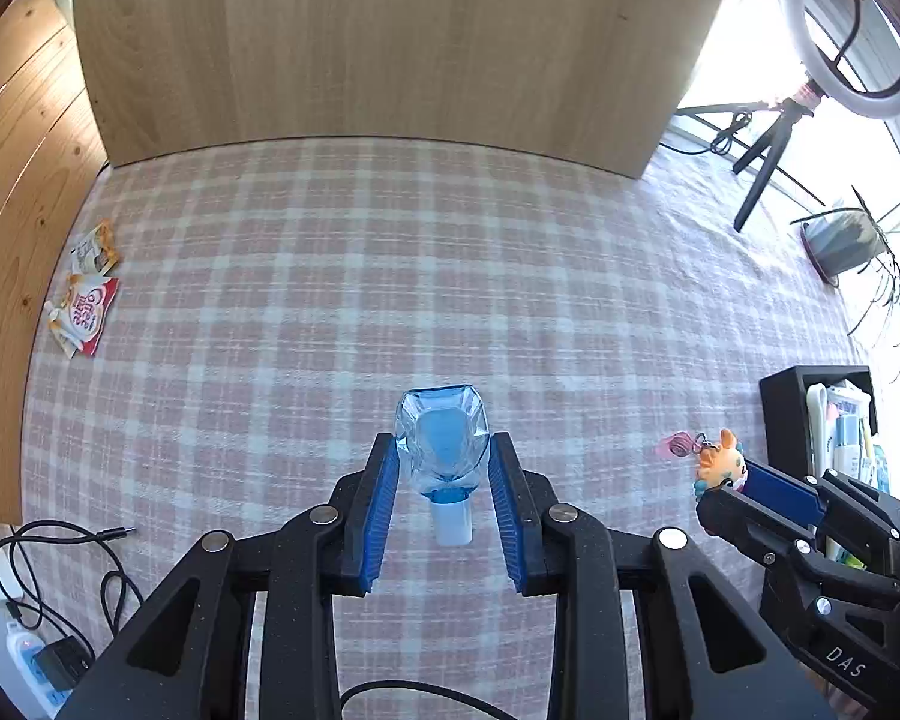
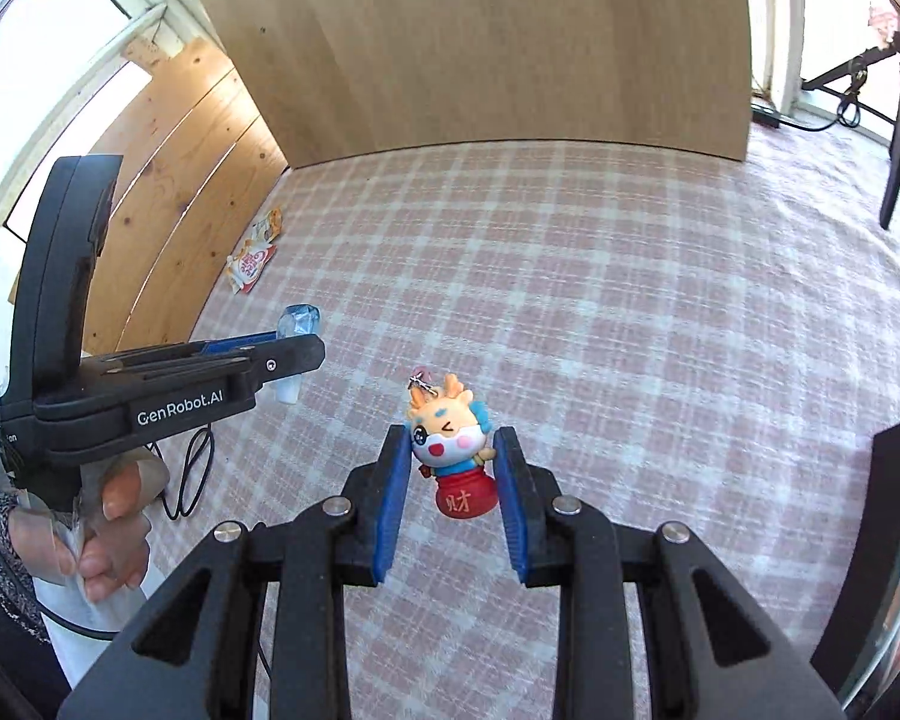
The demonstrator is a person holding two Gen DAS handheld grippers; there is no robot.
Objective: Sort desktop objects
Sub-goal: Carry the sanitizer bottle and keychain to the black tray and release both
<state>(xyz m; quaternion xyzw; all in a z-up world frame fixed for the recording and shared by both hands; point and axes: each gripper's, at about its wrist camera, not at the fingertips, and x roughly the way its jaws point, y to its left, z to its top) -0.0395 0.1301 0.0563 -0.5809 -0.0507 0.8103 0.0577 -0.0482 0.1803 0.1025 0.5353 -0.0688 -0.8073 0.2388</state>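
My left gripper (image 1: 444, 450) is shut on a small clear blue bottle (image 1: 443, 444) with a white cap, held above the pink checked tablecloth (image 1: 390, 276). My right gripper (image 2: 451, 441) is shut on a dragon keychain toy (image 2: 450, 444) with an orange head and a red pot base, its metal ring pointing away. The toy (image 1: 719, 463) and the right gripper (image 1: 768, 498) also show at the right in the left wrist view. The left gripper (image 2: 294, 354) with the bottle (image 2: 297, 321) shows at the left in the right wrist view.
Two snack sachets (image 1: 84, 300) lie at the far left by a wooden wall (image 1: 18, 180). A wooden board (image 1: 378, 42) stands at the back. A black organizer box (image 1: 810, 414) with items sits at right, beyond it a potted plant (image 1: 840, 240) and ring-light tripod (image 1: 768, 144). Cables (image 1: 60, 570) lie front left.
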